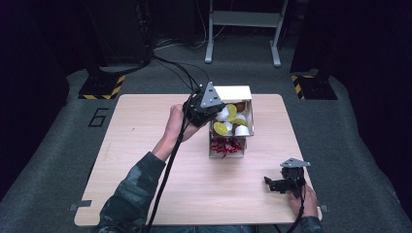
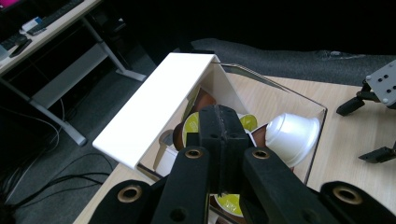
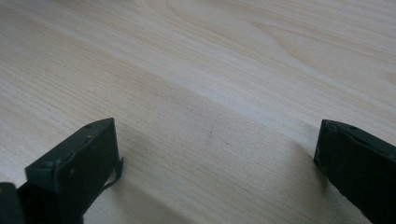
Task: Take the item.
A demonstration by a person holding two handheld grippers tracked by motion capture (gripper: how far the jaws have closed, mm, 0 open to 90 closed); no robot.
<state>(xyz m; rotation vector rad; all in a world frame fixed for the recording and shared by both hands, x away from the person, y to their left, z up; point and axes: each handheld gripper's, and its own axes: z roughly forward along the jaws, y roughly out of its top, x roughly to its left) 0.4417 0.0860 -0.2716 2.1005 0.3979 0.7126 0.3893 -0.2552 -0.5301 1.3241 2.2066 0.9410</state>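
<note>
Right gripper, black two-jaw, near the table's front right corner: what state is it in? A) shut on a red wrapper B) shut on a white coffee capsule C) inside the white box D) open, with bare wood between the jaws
D: in the right gripper view the black two-jaw right gripper has its jaws wide apart, with bare light wooden table between them.

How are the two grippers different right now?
The left gripper is up over the box of coffee pods; the right gripper sits low near the table edge. The left one's jaws are shut, while the right one's stand wide apart with nothing between. Both are black with grey plates.
</note>
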